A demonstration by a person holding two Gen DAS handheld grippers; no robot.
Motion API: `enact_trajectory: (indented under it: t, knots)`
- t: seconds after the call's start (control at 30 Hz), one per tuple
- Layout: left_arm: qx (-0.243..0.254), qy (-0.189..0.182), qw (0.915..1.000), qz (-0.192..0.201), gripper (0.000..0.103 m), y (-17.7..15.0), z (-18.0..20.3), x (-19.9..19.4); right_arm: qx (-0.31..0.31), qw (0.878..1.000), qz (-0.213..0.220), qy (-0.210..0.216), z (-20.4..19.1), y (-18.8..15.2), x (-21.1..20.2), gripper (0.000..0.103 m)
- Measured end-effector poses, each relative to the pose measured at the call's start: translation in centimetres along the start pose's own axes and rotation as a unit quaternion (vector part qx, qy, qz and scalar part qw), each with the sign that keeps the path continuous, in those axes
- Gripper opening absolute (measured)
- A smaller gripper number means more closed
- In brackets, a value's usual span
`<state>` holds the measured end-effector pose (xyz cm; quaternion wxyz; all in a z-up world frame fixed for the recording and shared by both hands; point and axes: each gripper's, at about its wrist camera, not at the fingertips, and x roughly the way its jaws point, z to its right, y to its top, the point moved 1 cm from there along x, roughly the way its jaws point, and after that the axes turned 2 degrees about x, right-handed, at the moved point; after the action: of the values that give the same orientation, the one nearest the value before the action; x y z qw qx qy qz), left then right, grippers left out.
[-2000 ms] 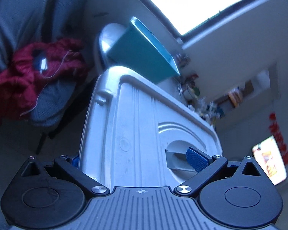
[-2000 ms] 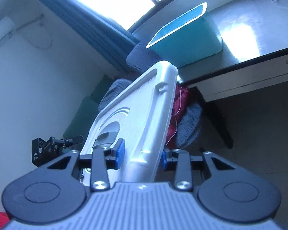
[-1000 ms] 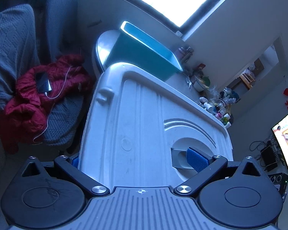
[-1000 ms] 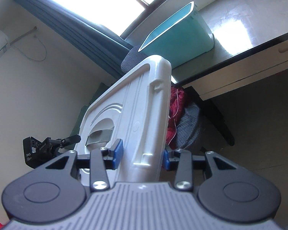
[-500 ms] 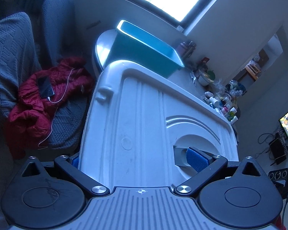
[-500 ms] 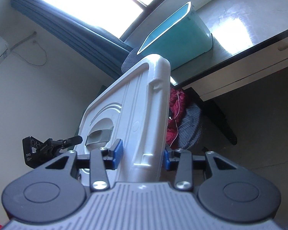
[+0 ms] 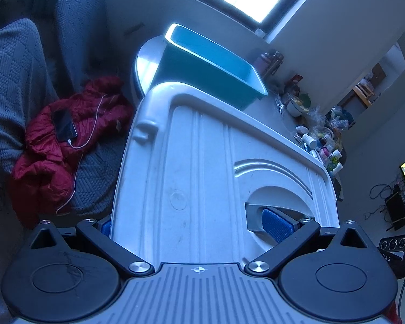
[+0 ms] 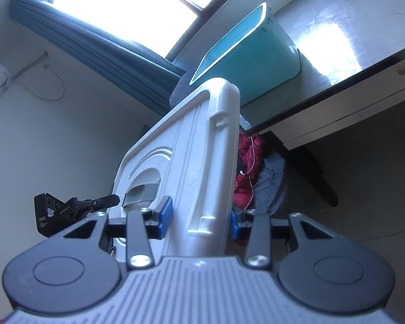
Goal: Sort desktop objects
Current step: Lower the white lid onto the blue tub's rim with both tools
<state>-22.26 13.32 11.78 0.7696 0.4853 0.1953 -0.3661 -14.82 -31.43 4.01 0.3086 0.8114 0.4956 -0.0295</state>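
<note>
**Lid carried toward the teal bin**

Both grippers clamp the white ribbed plastic lid (image 7: 202,167): left gripper (image 7: 199,222) spans its width, right gripper (image 8: 197,217) pinches its rim. Since a second ago it has swung closer to the table (image 8: 351,27), where the glossy teal bin (image 7: 210,73) waits, presumably its destination.

"DAS" on left claw (image 8: 44,219)
</note>
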Motion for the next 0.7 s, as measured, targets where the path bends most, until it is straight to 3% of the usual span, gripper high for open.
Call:
enact_trajectory:
  t: [0.37,0.7]
  knots:
    - [0.006,-0.010,0.9999,0.000,0.101,6.8,-0.2,4.6,-0.012,1.000,0.005,-0.005,0.2,5.8,2.8,0.042]
    - [0.012,-0.012,0.9998,-0.007,0.101,16.2,-0.9,9.2,-0.004,1.000,0.016,-0.008,-0.1,12.2,6.8,0.042]
